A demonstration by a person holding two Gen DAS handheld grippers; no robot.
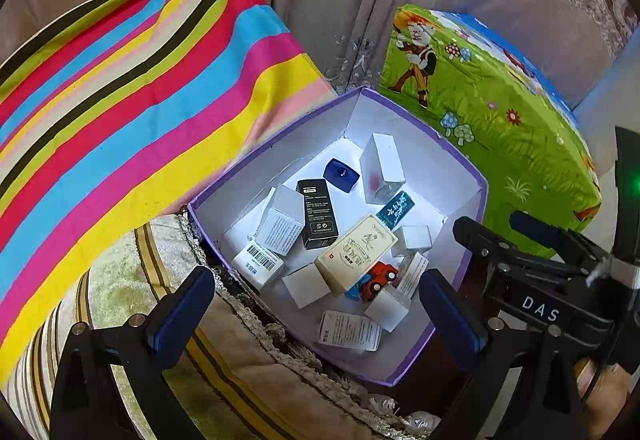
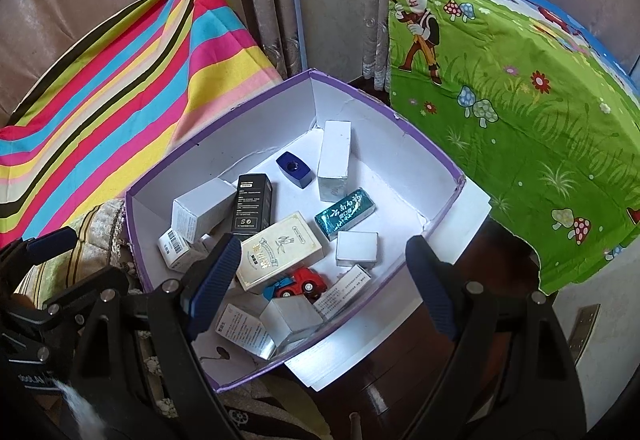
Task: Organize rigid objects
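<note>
A purple-edged cardboard box (image 1: 404,116) with white walls holds several small packages: white cartons, a black carton (image 1: 317,214), a cream carton (image 1: 356,254), a teal pack (image 1: 396,209), a blue sharpener (image 1: 342,174) and a red toy car (image 1: 380,278). The box also shows in the right wrist view (image 2: 224,120), with the cream carton (image 2: 280,250), teal pack (image 2: 345,214) and toy car (image 2: 300,282). My left gripper (image 1: 316,310) is open and empty above the box's near side. My right gripper (image 2: 324,280) is open and empty over the box; it also shows in the left wrist view (image 1: 520,252).
A rainbow-striped cloth (image 1: 132,112) covers something left of the box. A green cartoon-print cloth (image 1: 492,112) covers something on the right. A striped fringed cushion (image 1: 132,280) lies at front left. Curtains (image 1: 340,0) hang behind. Dark wood surface (image 2: 420,372) lies under the box.
</note>
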